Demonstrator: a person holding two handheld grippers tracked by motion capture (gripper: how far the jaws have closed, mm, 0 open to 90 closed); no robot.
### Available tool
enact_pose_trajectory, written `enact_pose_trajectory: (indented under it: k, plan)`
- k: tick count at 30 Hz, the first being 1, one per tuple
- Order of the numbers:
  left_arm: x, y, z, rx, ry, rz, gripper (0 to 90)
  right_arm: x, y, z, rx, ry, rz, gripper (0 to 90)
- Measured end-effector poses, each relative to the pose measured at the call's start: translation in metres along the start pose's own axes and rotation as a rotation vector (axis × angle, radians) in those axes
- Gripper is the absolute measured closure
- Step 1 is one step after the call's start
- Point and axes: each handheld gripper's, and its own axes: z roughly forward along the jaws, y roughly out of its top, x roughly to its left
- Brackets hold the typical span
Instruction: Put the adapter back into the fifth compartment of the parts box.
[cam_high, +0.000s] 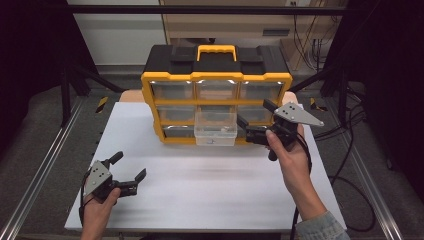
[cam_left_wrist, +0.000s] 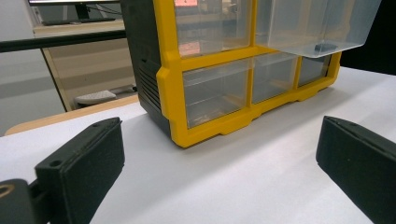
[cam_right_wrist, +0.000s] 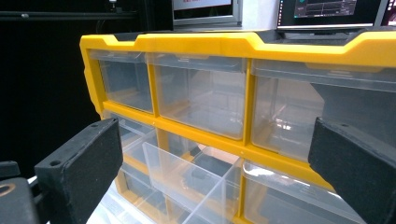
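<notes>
Drawer (cam_high: 215, 134) of clear plastic, middle column of the yellow-and-black organizer (cam_high: 216, 87), is pulled partway out toward the person; it sits w/ its front overhanging the white table (cam_high: 210, 190). Seen from the right gripper view it has thin dividers inside and a dark small item in one cell (cam_right_wrist: 210, 165); from the left gripper view a small dark piece (cam_left_wrist: 325, 47) shows through its floor. Judgement: light, stiff but thin-walled, smooth and prob. slippery, so pinch the front lip or a side wall gently, not hard enough to crack it; keep it level or contents slide. Right gripper (cam_high: 255, 122) is just beside the drawer's right front corner, jaws spread wide, nothing between them. Left gripper (cam_high: 131, 172) rests low on the table, well apart from the organizer, jaws also wide and empty. Writing: none legible on cabinet or drawer; a faint blue mark on the drawer front is too small to read.
</notes>
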Motion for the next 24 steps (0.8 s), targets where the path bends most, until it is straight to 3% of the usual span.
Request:
enact_pose_trajectory:
  k: [24]
  plan:
    - [0.000,0.000,0.000,0.001,-0.001,0.001,1.0,-0.011,-0.005,-0.011,0.005,-0.024,0.004,3.2]
